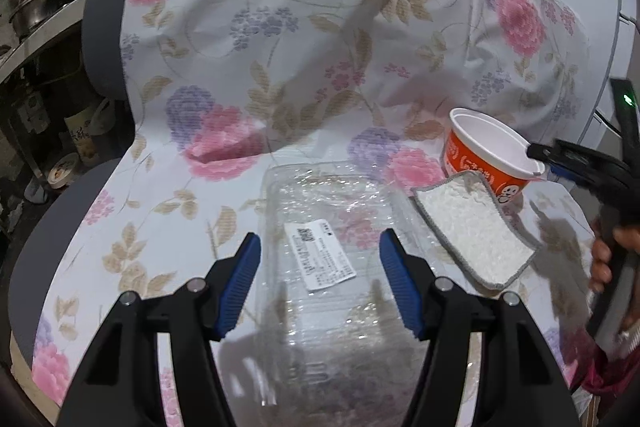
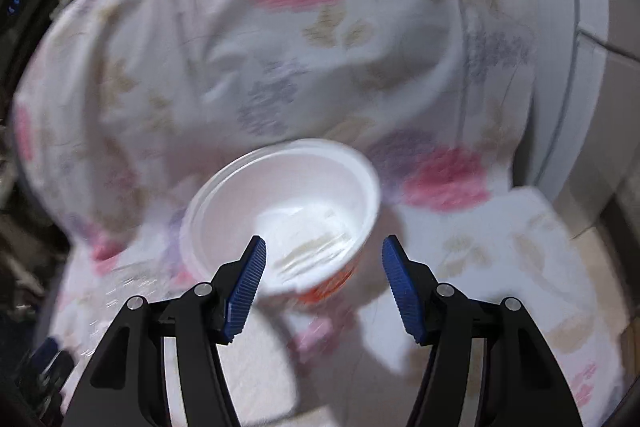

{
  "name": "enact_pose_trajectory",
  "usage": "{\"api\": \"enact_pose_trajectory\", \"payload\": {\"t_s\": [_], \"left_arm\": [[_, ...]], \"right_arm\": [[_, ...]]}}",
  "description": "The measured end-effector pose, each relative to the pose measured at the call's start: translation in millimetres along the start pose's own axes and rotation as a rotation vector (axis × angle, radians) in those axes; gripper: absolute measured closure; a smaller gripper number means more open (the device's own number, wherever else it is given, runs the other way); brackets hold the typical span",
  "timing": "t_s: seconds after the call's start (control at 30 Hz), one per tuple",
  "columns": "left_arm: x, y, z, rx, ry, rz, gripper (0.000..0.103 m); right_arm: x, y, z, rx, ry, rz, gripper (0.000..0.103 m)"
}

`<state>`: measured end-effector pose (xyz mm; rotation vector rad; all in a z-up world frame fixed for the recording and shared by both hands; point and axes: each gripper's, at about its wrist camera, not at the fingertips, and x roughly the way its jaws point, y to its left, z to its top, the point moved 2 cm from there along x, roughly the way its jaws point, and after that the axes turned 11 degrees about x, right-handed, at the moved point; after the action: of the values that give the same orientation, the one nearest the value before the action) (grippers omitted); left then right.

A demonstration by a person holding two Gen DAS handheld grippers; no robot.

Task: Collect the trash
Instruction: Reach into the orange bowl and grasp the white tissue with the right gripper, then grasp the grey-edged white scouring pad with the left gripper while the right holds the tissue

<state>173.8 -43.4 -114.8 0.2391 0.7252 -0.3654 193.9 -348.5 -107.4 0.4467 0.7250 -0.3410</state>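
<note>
Two wrist views over a seat draped in a floral cloth [image 1: 280, 27], with trash lying low in both frames. Left tongs [image 1: 320, 281] stand open and empty, their blue pads on either side of a clear plastic tray [image 1: 320, 267] bearing a white printed label [image 1: 322, 255]; the tray lies flat on the cloth at lower centre. To its right rests a white pad with a grey border [image 1: 476, 231], its upper end touching an orange instant-noodle cup [image 1: 490, 155] that stands upright at right of centre. Right tongs [image 2: 324, 281] are likewise open and hold nothing; in the right wrist view the cup's white mouth (blurred, seemingly empty but for streaks) sits just above and between the pads, a little left of centre.

Judged step: each tool closing in on its own piece. To do it well, the right tongs should shift slightly left so one pad goes inside the cup's rim and one outside, pinching the wall rather than spanning the mouth. The left tongs should take the tray by a raised edge and squeeze gently, since thin plastic is likely to buckle or slip
</note>
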Motion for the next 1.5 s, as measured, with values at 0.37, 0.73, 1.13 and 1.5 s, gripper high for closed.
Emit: {"api": "enact_pose_trajectory", "payload": {"t_s": [0.37,0.73,1.13,1.5], "left_arm": [[-0.3,-7.1,-0.7,0.007,-0.001,-0.005,0.042],[10.5,-11.0,-1.3,0.006,0.008,-0.017,0.042],[-5.2,-24.0,-2.6,0.034,-0.004,-0.023,0.042],[-25.0,-85.5,2.4,0.163,-0.044,-0.168,0.037]], "right_arm": [[61.4,46.8,16.9,-0.211,0.214,0.001,0.054],[72.7,24.1,-8.7,-0.224,0.257,-0.044,0.057],[4.5,8.0,-13.5,-0.199,0.091,0.077,0.101],[-131.7,-15.1,-5.9,-0.149,-0.159,0.113,0.101]]}}
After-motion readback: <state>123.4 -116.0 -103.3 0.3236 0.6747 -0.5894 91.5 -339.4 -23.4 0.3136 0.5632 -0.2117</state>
